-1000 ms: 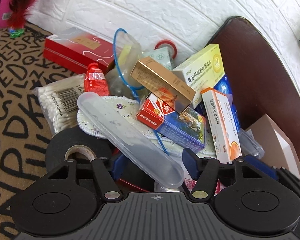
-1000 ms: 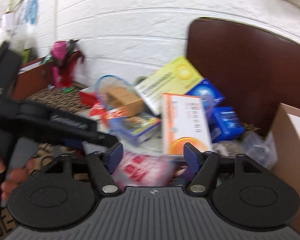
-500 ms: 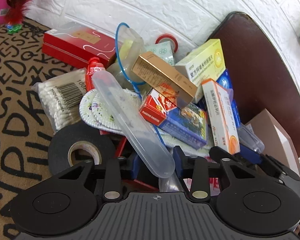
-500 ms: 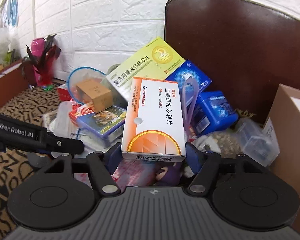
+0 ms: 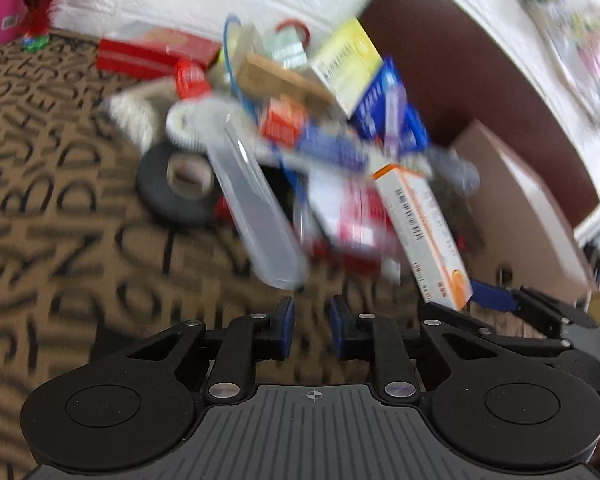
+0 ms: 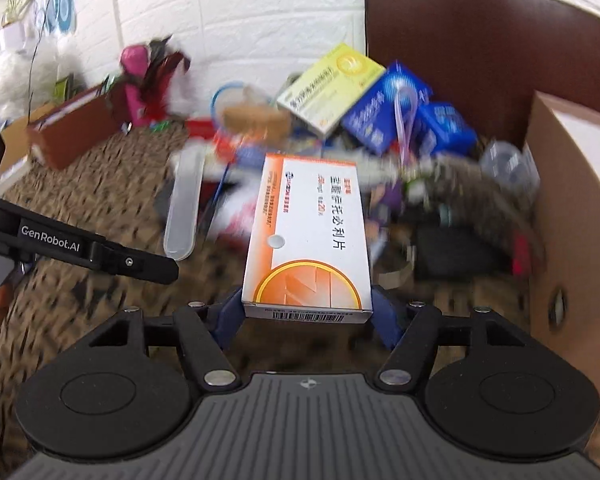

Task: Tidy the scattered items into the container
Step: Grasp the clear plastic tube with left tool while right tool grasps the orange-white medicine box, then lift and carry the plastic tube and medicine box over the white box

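I'm gripping the orange-and-white medicine box (image 6: 308, 240) in my right gripper (image 6: 306, 312) beside the cardboard box (image 6: 572, 208); my left gripper (image 5: 310, 328) jaws are closing on nothing.

Drew the left claw (image 5: 310, 330) back off the clear plastic case (image 5: 256, 208), jaws closing with nothing between them. Closed the right claw (image 6: 306, 314) on the orange-and-white medicine box (image 6: 310, 236) and lifted it clear of the pile.
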### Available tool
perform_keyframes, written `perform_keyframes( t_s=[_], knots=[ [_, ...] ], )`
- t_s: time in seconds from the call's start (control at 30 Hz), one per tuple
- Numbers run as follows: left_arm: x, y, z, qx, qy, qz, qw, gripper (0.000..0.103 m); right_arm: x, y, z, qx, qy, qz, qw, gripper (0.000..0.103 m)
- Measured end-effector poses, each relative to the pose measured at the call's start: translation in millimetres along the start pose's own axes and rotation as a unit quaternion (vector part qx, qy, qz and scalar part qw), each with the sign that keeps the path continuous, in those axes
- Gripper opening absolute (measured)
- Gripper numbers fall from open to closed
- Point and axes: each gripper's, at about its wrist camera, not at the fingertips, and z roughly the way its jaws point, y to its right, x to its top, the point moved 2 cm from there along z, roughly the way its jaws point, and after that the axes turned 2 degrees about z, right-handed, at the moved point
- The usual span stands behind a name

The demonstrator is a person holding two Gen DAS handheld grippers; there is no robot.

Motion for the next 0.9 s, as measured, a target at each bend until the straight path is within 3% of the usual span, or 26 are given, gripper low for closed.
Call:
perform_keyframes(
  t_s=[0.03, 0.07, 0.13, 0.2, 0.3, 0.37, 0.63, 0.73, 0.9],
  knots=[
    [-9, -1, -2, 0.001, -0.005, -0.004, 1.0, 0.026, -10, -3, -4, -0.001, -0.011, -0.002, 1.0, 0.071],
    [-16, -3, -4, 0.001, -0.008, -0.011, 0.9999, 0.036, -18, -4, -8, 0.0, -0.021, -0.002, 1.0, 0.071],
    [-26, -8, -9, 0.012, -0.001, -0.03, 0.9995, 0.045, -33, -6, -12, 0.003, -0.041, 0.003, 0.999, 0.071],
    [-27, -15, -13, 0.017, 0.017, -0.049, 0.9985, 0.066, -43, -7, -15, 0.003, -0.052, 0.005, 0.999, 0.071],
    [-20, -14, -18, 0.064, 0.054, -0.036, 0.9958, 0.082, -44, -5, -19, -0.008, -0.042, 0.017, 0.999, 0.077],
    [-15, -12, -18, 0.087, 0.061, -0.022, 0.9941, 0.083, -39, -5, -21, -0.015, -0.03, 0.022, 0.999, 0.082],
    [-9, -26, -37, 0.075, 0.079, -0.04, 0.9933, 0.084, -38, -8, -11, -0.019, -0.031, 0.012, 0.999, 0.083],
    [-2, -32, -36, 0.102, 0.094, -0.036, 0.9897, 0.086, -40, -7, -5, -0.017, -0.039, 0.017, 0.999, 0.083],
    [13, -44, -19, 0.141, 0.084, -0.004, 0.9864, 0.088, -40, -7, 2, -0.017, -0.042, 0.021, 0.999, 0.083]
  ],
)
